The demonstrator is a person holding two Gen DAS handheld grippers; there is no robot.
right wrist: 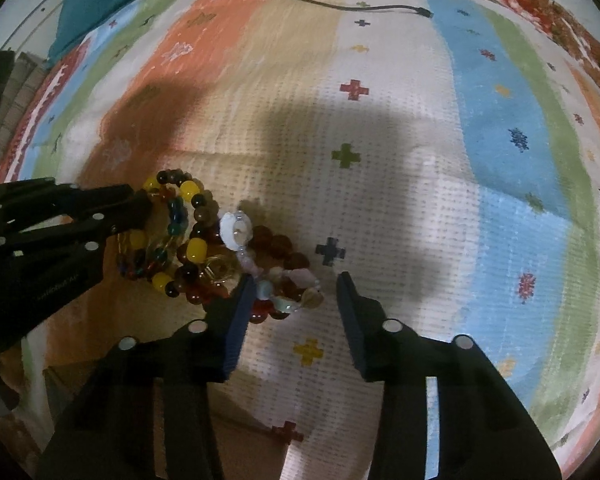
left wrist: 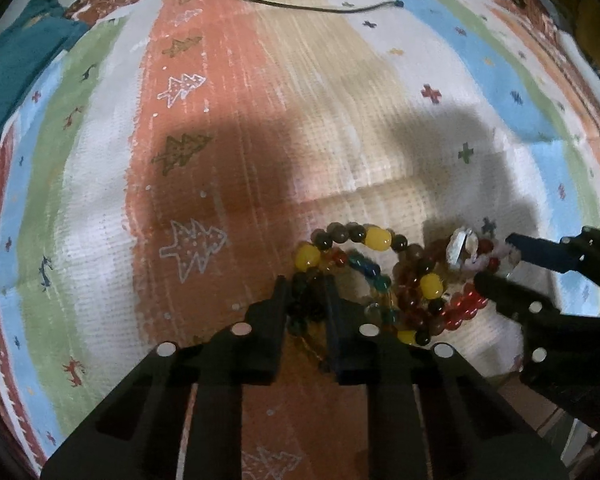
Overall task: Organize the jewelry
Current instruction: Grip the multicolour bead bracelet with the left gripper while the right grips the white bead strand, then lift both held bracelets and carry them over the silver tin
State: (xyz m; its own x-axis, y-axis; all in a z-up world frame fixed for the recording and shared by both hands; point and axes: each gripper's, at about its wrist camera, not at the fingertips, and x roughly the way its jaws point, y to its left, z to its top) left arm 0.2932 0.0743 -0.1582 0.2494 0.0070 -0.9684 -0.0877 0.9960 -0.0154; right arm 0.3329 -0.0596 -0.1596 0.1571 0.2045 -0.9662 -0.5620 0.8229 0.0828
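Left gripper point(left wrist: 306, 284), pointing steeply down, jaws nearly together and clenched on a strand of dark green and black beads point(left wrist: 302, 300) at the near left edge of the bead pile point(left wrist: 384, 280). Fingers black, with round white markers along them.

Right gripper point(right wrist: 296, 280), also pointing steeply down, jaws partly apart. Pale stone-chip bracelet point(right wrist: 296, 288) lying between the fingertips, close against the left finger, clear of the right one. No pinch visible from this view; from the left wrist view the same tips reach into the pale beads, too blurred to tell contact.

Spreading out from the two grippers: a tangled heap of bracelets on the rug point(right wrist: 400, 208). Just ahead of the left gripper, a loop of brown beads with large yellow beads point(left wrist: 378, 238). Beside it, a teal and amber strand point(left wrist: 366, 266). Toward the right gripper, red glass beads point(left wrist: 466, 308) and a white shell-like piece point(right wrist: 236, 232).

Rug underneath striped in orange, tan, white, blue and green, with small crosses and tree shapes. Dark shadows of both grippers falling ahead of them across the stripes.

Far ahead, near the rug's top edge, a thin black cable point(right wrist: 340, 4). Far ahead to the left, a teal cloth point(right wrist: 108, 0).
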